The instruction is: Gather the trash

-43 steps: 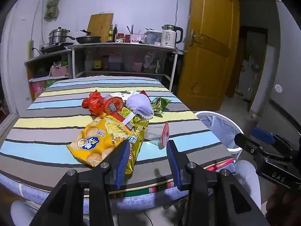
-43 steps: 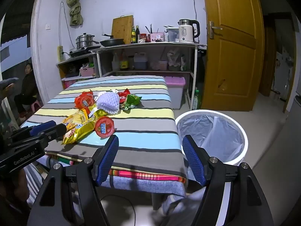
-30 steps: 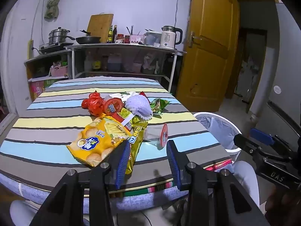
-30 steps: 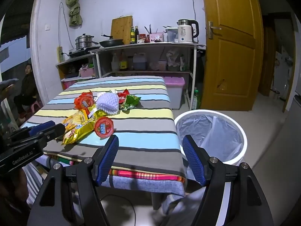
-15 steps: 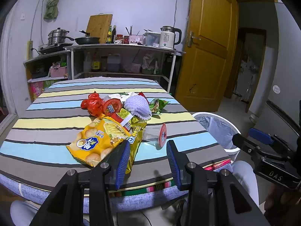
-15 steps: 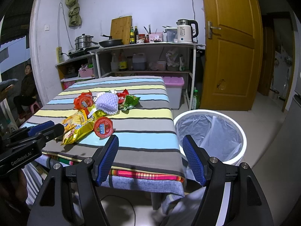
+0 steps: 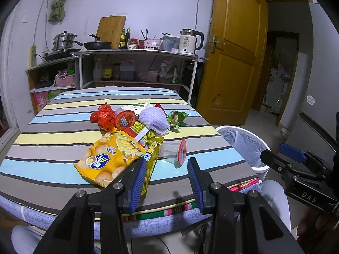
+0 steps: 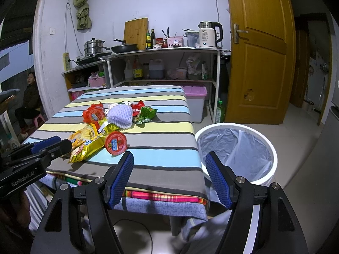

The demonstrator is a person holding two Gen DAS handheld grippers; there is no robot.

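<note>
we are at the very start of collecting the trash — nothing is picked up yet. our left gripper (image 7: 167, 177) hovers at the near edge of the striped table (image 7: 53, 139), jaws spread with nothing between them, and our right gripper (image 8: 169, 177) hangs off the table's corner, also spread wide and empty, with the lined white bin (image 8: 269, 148) on the floor just beyond it.

the trash sits in one heap near the middle of the table: a yellow snack bag (image 7: 108, 158) nearest us, a clear cup with a red lid (image 7: 175, 150) beside it, then a second red-lidded cup (image 7: 125, 121), a crumpled red bag (image 7: 103, 117), a white foam fruit net (image 7: 153, 119) and a green wrapper (image 7: 175, 117) farther back.

the next move, as we judge it, is to reach forward and down for the nearest piece, likely the yellow bag or the tipped cup, close on it and carry it right to the bin.

the yellow bag lies flat, its long axis running from the near left toward the far right. the clear cup lies on its side, its lid facing right toward the bin and its axis roughly across the table.
</note>
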